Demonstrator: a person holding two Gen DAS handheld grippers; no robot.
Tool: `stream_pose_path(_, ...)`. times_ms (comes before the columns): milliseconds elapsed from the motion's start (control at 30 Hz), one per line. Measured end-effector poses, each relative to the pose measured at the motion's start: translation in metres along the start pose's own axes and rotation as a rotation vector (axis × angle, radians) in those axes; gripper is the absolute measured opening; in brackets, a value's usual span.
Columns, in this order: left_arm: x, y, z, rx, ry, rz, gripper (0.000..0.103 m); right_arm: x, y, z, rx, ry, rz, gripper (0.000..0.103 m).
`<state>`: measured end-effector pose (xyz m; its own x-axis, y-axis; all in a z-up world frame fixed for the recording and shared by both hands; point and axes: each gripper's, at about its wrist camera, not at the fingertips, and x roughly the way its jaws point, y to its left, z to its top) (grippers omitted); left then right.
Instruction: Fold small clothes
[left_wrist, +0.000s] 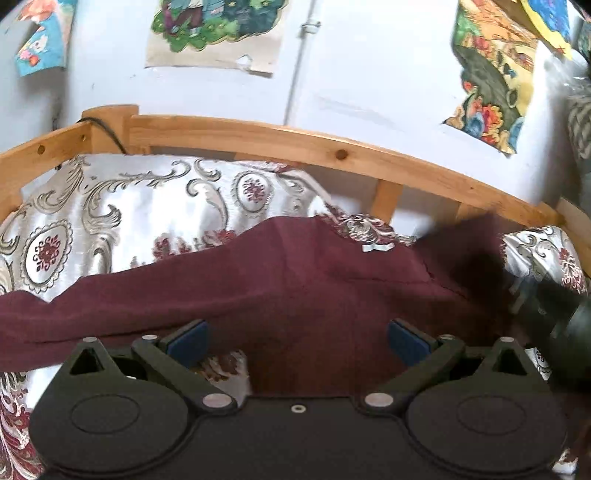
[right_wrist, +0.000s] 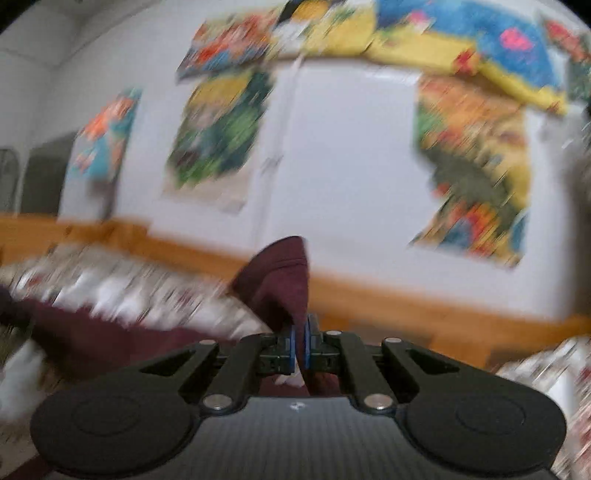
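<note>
Left gripper (left_wrist: 297, 341) spread wide; right gripper (right_wrist: 300, 345) pinched closed.

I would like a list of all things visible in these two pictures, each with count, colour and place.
garment: one, dark maroon, spread across the bed cover, one corner lifted
bed cover: one, silvery white with maroon and grey ornaments, on the bed
bed rail: one, light wood, behind the cover, along the wall
wall: one, white, behind the bed
posters: several, multicoloured, on the wall, some torn
left gripper: one, black with blue pads, open, over the garment
right gripper: one, black with blue pads, shut on the garment corner
</note>
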<state>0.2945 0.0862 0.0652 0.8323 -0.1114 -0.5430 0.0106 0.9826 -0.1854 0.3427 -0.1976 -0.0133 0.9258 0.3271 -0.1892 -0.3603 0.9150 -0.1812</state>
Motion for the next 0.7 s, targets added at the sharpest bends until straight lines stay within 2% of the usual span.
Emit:
stream_pose_path(167, 0.009, 0.011, -0.002, -0.017, 0.007, -0.009, 0.102, 0.002, 0.051, -0.049, -0.117, 0.128, 0.121, 0.006)
stream_pose_path(333, 0.029, 0.005, -0.005, -0.005, 0.000, -0.054, 0.102, -0.018, 0.083, -0.076, -0.276, 0.180, 0.217, 0.007)
stream_pose_path(367, 0.035, 0.001, -0.005, 0.003, 0.003, -0.059, 0.102, -0.022, 0.085, -0.077, -0.295, 0.184, 0.233, 0.012)
stream_pose_path(433, 0.047, -0.008, -0.006, 0.016, 0.011, -0.072, 0.102, -0.032, 0.078, -0.077, -0.297, 0.207, 0.277, 0.034)
stream_pose_path(467, 0.052, -0.012, -0.007, 0.020, 0.013, -0.074, 0.102, -0.037, 0.072, -0.074, -0.284, 0.212, 0.294, 0.062)
stream_pose_path(500, 0.056, -0.016, -0.008, 0.023, 0.015, -0.074, 0.102, -0.045, 0.064, -0.071, -0.271, 0.206, 0.303, 0.081)
stream_pose_path(600, 0.071, -0.030, -0.014, 0.052, 0.044, -0.059, 0.102, -0.063, 0.037, -0.055, -0.258, 0.193, 0.269, 0.088)
stream_pose_path(700, 0.079, -0.043, -0.029, 0.093, 0.066, -0.049, 0.102, -0.065, 0.005, -0.041, -0.256, 0.184, 0.143, 0.096)
